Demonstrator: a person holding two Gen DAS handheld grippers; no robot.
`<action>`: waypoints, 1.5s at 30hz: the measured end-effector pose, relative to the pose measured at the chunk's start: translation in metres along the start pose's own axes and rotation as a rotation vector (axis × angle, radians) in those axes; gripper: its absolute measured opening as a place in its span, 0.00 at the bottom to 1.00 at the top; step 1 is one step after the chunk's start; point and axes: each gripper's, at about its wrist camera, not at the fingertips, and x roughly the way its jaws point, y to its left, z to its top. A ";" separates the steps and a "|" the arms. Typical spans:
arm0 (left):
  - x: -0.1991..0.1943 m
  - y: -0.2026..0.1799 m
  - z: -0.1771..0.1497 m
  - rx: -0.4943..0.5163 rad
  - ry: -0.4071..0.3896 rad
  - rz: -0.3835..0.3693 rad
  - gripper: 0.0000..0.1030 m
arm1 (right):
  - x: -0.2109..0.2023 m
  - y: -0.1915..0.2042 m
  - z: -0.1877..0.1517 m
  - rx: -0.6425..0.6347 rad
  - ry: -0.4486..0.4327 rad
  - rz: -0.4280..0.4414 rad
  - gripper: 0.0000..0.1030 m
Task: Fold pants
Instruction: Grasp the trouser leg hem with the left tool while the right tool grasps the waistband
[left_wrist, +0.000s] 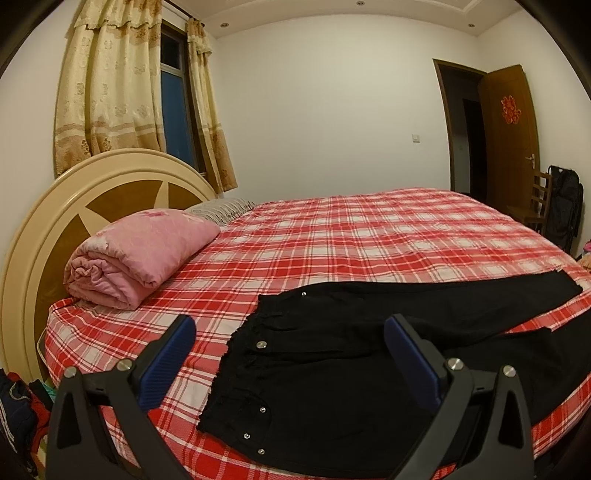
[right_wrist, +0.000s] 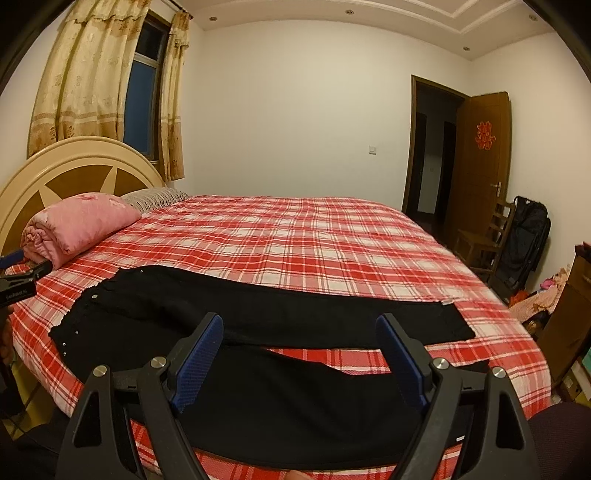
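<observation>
Black pants flat on plaid bed, wide-spread right gripper above.

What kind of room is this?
It looks like a bedroom at home. There is a big bed with a red plaid sheet, a rolled pink quilt by the headboard, and curtains at the window.

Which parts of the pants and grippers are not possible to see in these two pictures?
- Pants: near leg's lower edge hidden behind right gripper in the right wrist view.
- Pants, left wrist view: leg ends cut off at right edge.
- Left gripper: in the right wrist view, only a sliver at left edge.
</observation>
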 end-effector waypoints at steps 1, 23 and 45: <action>0.005 0.000 -0.001 0.007 0.003 0.003 1.00 | 0.005 -0.003 -0.002 0.007 0.011 -0.001 0.83; 0.317 0.065 0.010 0.079 0.411 -0.134 0.82 | 0.179 -0.129 0.023 0.123 0.260 -0.111 0.83; 0.367 0.043 -0.003 0.217 0.534 -0.227 0.44 | 0.313 -0.295 0.011 0.300 0.471 -0.299 0.83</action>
